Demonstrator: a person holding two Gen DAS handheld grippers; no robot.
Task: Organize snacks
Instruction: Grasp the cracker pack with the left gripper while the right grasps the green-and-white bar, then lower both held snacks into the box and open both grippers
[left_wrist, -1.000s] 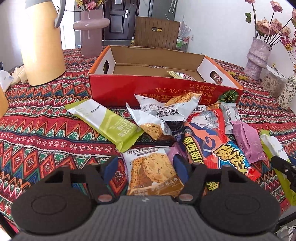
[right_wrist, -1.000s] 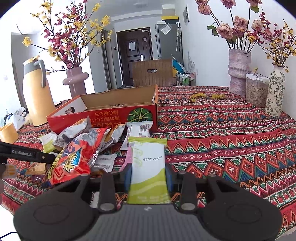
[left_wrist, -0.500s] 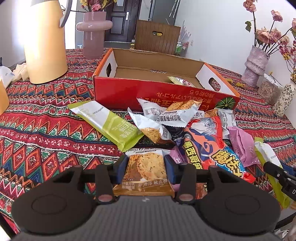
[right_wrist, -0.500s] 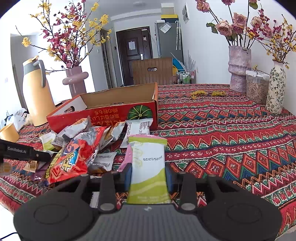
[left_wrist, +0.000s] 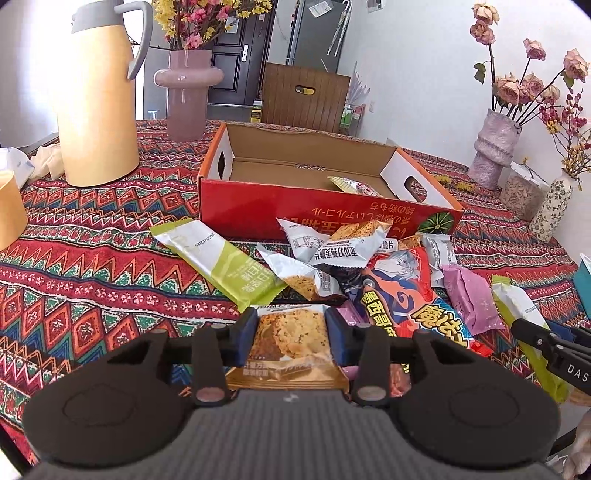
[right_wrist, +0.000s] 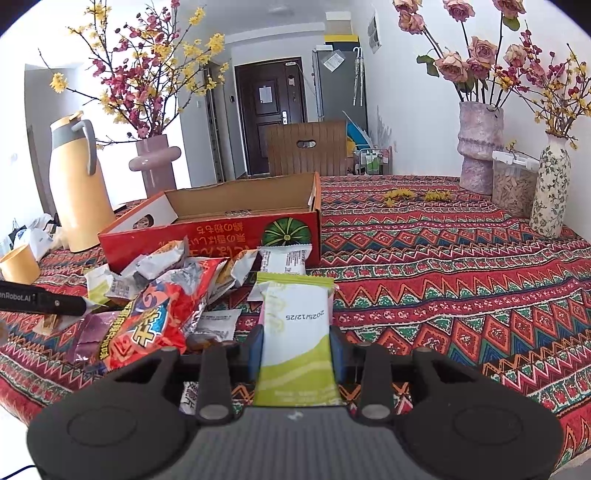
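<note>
My left gripper (left_wrist: 290, 334) is shut on a brown cookie packet (left_wrist: 290, 345) and holds it above the near edge of the snack pile (left_wrist: 369, 266). My right gripper (right_wrist: 296, 349) is shut on a green-and-white bar packet (right_wrist: 297, 332), held just above the table. The open red cardboard box (left_wrist: 325, 206) stands behind the pile with one packet (left_wrist: 354, 184) inside; it also shows in the right wrist view (right_wrist: 221, 232). A second green bar packet (left_wrist: 218, 266) lies left of the pile. A large red-orange snack bag (left_wrist: 410, 299) lies in the pile.
A yellow thermos jug (left_wrist: 98, 96) and a pink vase (left_wrist: 186, 96) stand at the back left. A paper cup (left_wrist: 9, 210) is at the far left. Vases (right_wrist: 478, 147) and a clear jar (right_wrist: 513, 184) stand at the right. The patterned cloth (right_wrist: 461, 277) covers the table.
My left gripper closed on the cookie packet and lifted it, rising and pulling back a little. My right gripper kept hold of the green bar packet, almost still.
</note>
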